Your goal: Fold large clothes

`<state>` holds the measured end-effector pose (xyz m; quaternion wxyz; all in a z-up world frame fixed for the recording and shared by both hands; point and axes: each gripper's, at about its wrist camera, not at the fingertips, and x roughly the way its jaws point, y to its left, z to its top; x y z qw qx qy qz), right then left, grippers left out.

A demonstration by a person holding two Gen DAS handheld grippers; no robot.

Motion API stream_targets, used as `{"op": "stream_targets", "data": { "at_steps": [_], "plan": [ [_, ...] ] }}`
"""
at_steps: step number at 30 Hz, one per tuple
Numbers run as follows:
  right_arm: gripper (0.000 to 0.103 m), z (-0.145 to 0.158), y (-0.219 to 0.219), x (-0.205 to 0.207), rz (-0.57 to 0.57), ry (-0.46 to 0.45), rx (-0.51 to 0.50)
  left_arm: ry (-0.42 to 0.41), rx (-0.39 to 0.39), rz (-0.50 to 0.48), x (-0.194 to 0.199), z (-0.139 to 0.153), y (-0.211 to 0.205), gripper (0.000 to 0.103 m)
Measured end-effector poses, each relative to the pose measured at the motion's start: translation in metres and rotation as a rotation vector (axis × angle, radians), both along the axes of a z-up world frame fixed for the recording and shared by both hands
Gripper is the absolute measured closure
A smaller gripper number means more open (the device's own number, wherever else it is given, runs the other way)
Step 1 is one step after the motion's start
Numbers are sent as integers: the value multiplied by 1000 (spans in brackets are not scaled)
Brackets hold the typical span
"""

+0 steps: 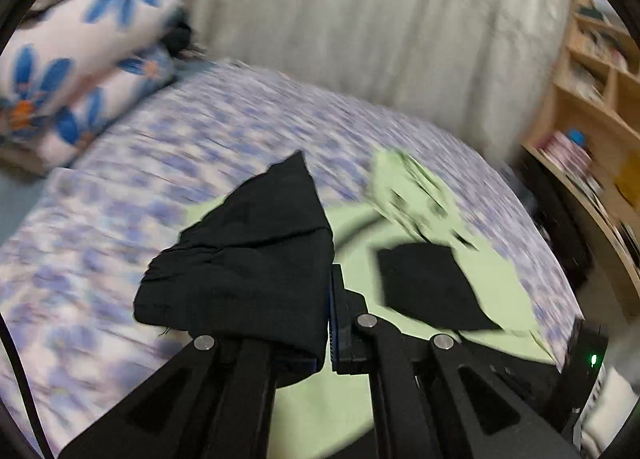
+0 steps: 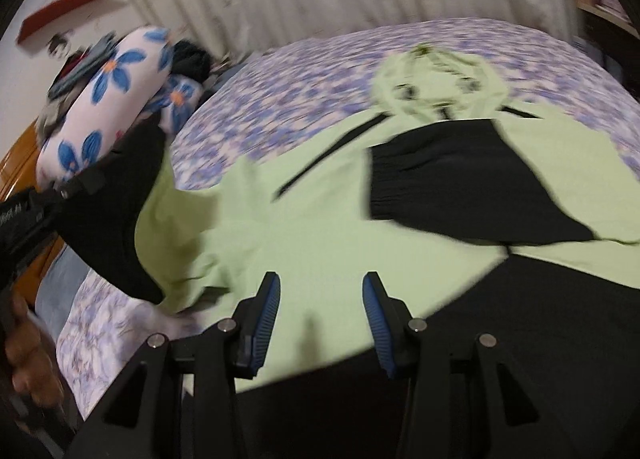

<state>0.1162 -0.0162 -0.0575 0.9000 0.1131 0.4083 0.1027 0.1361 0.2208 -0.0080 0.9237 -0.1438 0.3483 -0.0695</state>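
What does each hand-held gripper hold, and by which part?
Left hand-held gripper: shut on the jacket's black sleeve cuff. Right hand-held gripper: open, holding nothing.

No readable text anywhere.
Faint white marks on the left gripper (image 2: 24,215), at nine o'clock, blur beyond reading.

Motion-blurred bedsheet (image 1: 248,123), shelf (image 1: 592,99) contents unreadable, left claw (image 1: 329,323) fingertips hidden under black cuff (image 1: 248,251)

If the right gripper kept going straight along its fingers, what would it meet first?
Most likely the light green body of the hoodie spread on the bed. The right gripper stands open with nothing between its fingers; blur leaves depth unclear.
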Motion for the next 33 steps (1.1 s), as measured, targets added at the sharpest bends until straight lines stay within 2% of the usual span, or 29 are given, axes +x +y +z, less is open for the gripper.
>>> {"op": "stream_targets", "data": {
  "at_steps": [3, 6, 9, 11, 12, 14, 17, 20, 27, 33],
  "plan": [
    [60, -3, -35, -7, -61, 9, -7, 82, 7, -77, 8, -27, -51, 101],
    [60, -11, -66, -13, -108, 34, -11, 178, 56, -117, 10, -64, -89, 100],
    [60, -21, -87, -20, -124, 57, -8, 247, 79, -135, 6, -87, -106, 81],
    [60, -25, -94, -24, -122, 66, 0, 274, 75, -145, 0, -98, -106, 63],
    [60, -27, -95, -25, -115, 69, 9, 278, 64, -147, -3, -97, -105, 57],
    [60, -28, -95, -26, -97, 71, 23, 264, 39, -148, -13, -91, -102, 40],
    [57, -27, -88, -25, -55, 70, 50, 241, 24, -140, -25, -76, -93, 30],
    [47, -20, -75, -26, -11, 48, 66, 226, 28, -113, -36, -62, -77, 29],
    [46, 3, -27, -23, 151, -11, 46, 232, 41, 3, -74, -56, -31, 28],
    [45, 8, 27, -16, 324, -25, -23, 245, 113, 108, -97, -60, -1, 28]
  ]
}}
